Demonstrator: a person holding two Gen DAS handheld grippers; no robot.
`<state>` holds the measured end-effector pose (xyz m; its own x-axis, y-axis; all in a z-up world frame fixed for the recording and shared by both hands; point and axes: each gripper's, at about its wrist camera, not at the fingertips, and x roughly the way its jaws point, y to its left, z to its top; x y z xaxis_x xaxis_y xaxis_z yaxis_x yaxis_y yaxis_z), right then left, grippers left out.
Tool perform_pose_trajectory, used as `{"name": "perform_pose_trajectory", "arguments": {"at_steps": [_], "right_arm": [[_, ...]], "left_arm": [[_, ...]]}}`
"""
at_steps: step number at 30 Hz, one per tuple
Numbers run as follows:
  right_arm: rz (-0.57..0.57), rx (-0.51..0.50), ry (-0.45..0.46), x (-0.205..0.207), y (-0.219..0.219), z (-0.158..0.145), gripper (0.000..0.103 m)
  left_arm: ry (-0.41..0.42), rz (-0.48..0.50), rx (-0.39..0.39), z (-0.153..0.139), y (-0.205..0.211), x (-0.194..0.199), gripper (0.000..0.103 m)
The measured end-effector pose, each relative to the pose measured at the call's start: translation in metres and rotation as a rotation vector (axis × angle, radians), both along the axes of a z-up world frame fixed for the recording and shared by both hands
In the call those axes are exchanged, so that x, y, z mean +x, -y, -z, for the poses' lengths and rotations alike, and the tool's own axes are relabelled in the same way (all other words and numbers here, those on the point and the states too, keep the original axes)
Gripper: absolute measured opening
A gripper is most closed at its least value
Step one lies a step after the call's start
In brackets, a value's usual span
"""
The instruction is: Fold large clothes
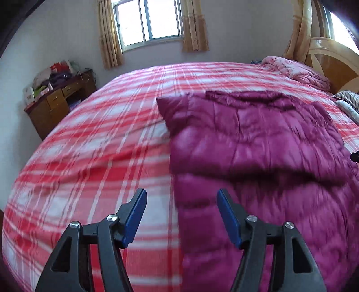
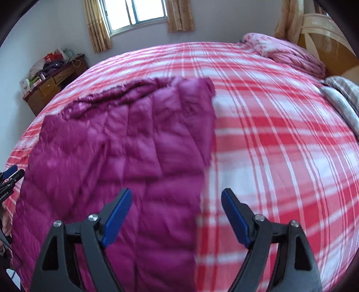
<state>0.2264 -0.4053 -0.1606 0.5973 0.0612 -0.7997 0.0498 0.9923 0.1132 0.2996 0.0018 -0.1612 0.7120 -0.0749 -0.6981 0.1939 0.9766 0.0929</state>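
Lying flat on the bed (image 1: 89,139), the magenta quilted jacket (image 1: 258,143) is spread over the red and white checked cover, with one part folded over the body so that a thick edge crosses it. The left gripper (image 1: 181,197) hangs above the jacket's left border, its blue pads wide apart and nothing between them; one finger is over the cover, the other over the jacket. The right gripper (image 2: 177,197) hangs above the jacket's right border in the same way, its fingers also spread and empty. In the right wrist view the left gripper shows small at the left edge. A pink blanket (image 2: 287,51) lies near the headboard (image 1: 332,63), and a wooden desk (image 1: 56,105) with clutter stands against the wall under the window (image 1: 148,20).
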Motion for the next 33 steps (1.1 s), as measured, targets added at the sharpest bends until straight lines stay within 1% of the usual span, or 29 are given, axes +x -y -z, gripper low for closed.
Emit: {"name": "perform_pose_trajectory", "arguments": {"at_steps": [3,5,9,11,14,16,21,29,31,33], "right_arm": [[0.020,-0.001,-0.009,-0.027,0.004,0.005,0.084],[0.034,0.006,-0.018,-0.041,0.006,0.008,0.084],[0.049,0.012,-0.013,-0.076,0.005,0.011,0.084],[0.053,0.015,-0.011,-0.090,0.004,0.014,0.087],[0.047,-0.011,-0.009,-0.105,-0.002,0.019,0.087],[0.050,-0.020,-0.007,-0.116,-0.006,0.022,0.088],[0.055,0.000,-0.017,-0.140,-0.012,0.025,0.088],[0.029,0.026,-0.040,-0.167,-0.021,0.030,0.087],[0.027,0.039,-0.051,-0.170,-0.023,0.032,0.086],[0.026,0.038,-0.050,-0.172,-0.025,0.032,0.083]], "left_arm": [[-0.015,-0.002,-0.014,0.007,-0.009,-0.025,0.066],[-0.027,0.003,-0.038,0.010,-0.016,-0.043,0.066],[-0.048,0.025,-0.035,0.018,-0.018,-0.072,0.066],[-0.058,0.032,-0.037,0.023,-0.021,-0.088,0.066],[-0.055,0.039,-0.024,0.028,-0.022,-0.107,0.066],[-0.058,0.035,-0.034,0.030,-0.024,-0.116,0.066],[-0.083,0.022,-0.079,0.030,-0.028,-0.130,0.066],[-0.123,0.053,-0.096,0.032,-0.025,-0.153,0.065],[-0.134,0.060,-0.100,0.032,-0.026,-0.158,0.065],[-0.145,0.068,-0.105,0.032,-0.025,-0.163,0.065]]}}
